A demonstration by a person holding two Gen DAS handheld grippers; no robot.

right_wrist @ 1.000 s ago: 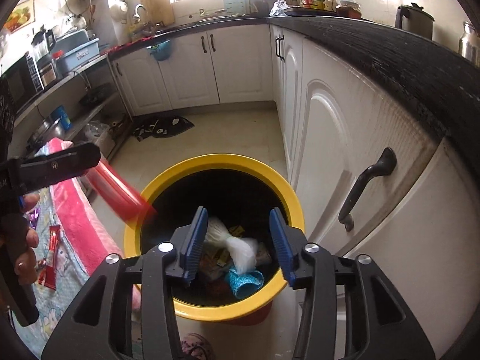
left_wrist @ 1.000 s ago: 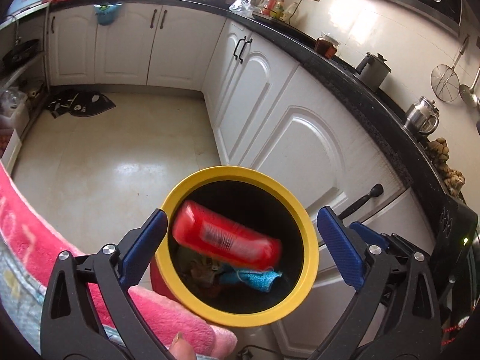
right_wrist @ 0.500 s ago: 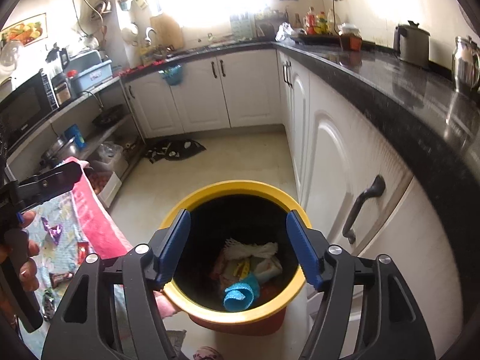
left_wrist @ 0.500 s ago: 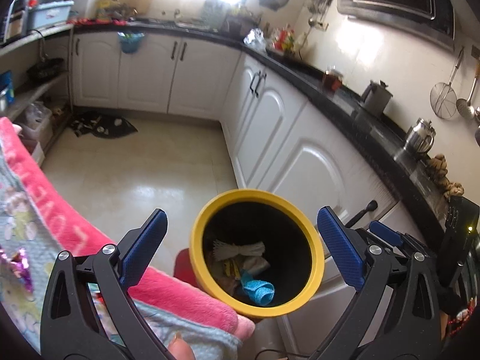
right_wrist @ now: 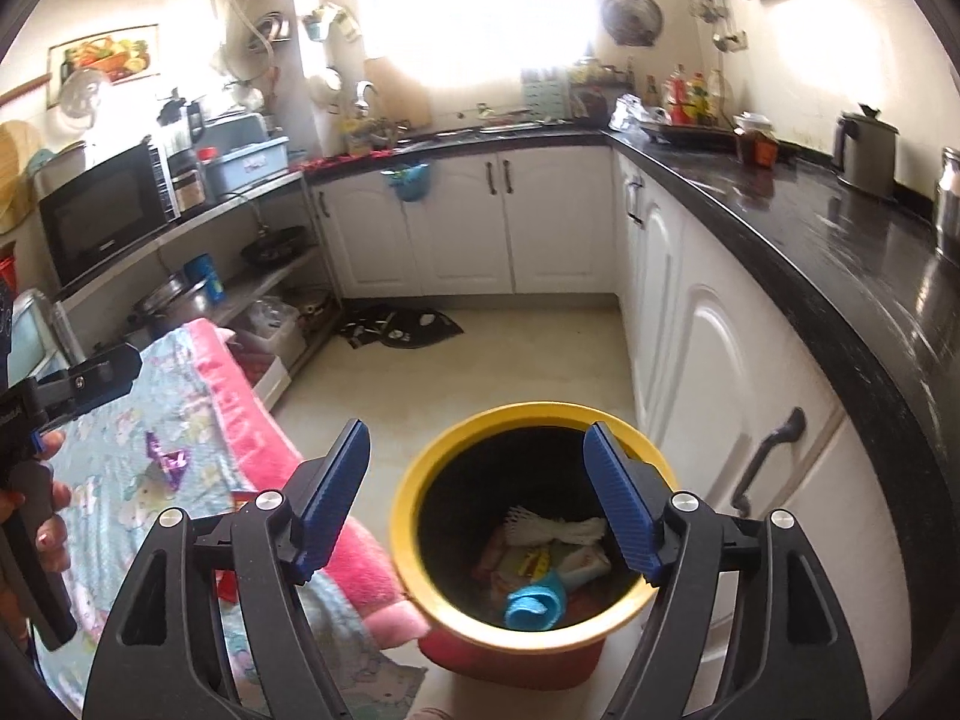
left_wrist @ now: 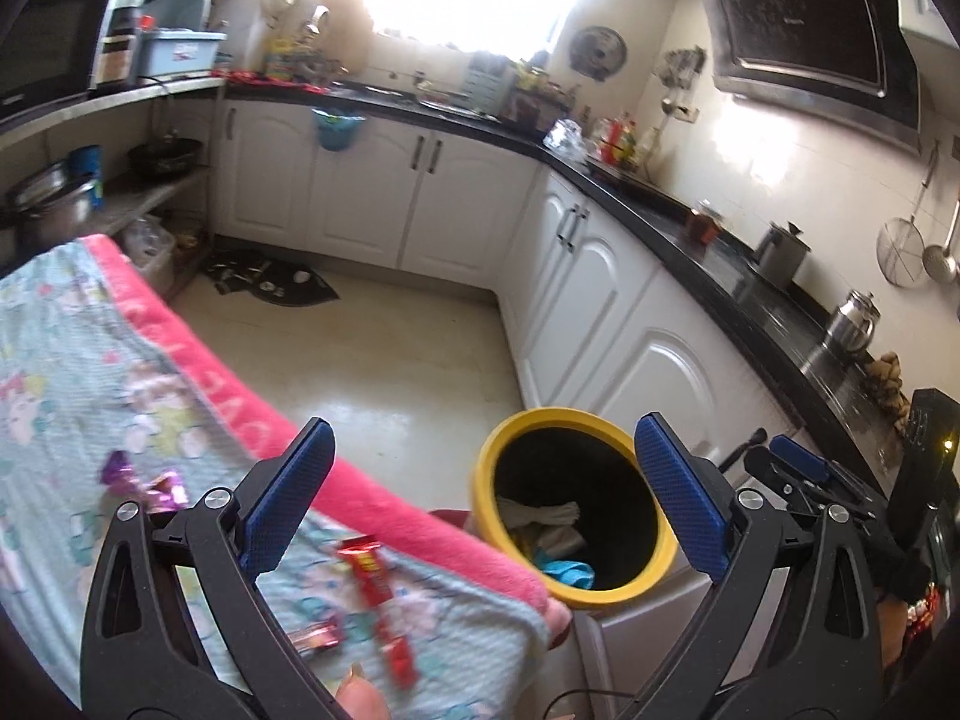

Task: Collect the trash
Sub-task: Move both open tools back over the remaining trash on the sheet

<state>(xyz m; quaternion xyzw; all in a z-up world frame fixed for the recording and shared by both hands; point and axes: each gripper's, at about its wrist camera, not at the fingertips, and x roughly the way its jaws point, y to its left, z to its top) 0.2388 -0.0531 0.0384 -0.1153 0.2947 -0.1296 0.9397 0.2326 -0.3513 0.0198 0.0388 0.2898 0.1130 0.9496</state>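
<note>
A yellow-rimmed bin (left_wrist: 558, 415) stands on the floor by the cabinets. It holds a white net wad (right_wrist: 558, 531), a blue scrap (right_wrist: 531, 600) and wrappers. My left gripper (left_wrist: 483, 504) is open and empty, above the edge of a teal cloth with a pink border (left_wrist: 90, 390). On the cloth lie a red wrapper (left_wrist: 369, 564), a second red one (left_wrist: 399, 657) and a purple wrapper (left_wrist: 144, 483). My right gripper (right_wrist: 477, 501) hovers over the bin (right_wrist: 522, 411), its jaws opening with nothing between them.
White cabinets (right_wrist: 708, 372) under a black counter (right_wrist: 840, 228) run along the right, with a door handle (right_wrist: 771, 456) close to the bin. A dark mat (right_wrist: 402, 324) lies on the floor. Shelves with a microwave (right_wrist: 102, 210) stand on the left.
Both grippers rose and drew back from the bin. The red pack fell from the left jaws into the bin. The right jaws widened, and the white wad now lies in the bin.
</note>
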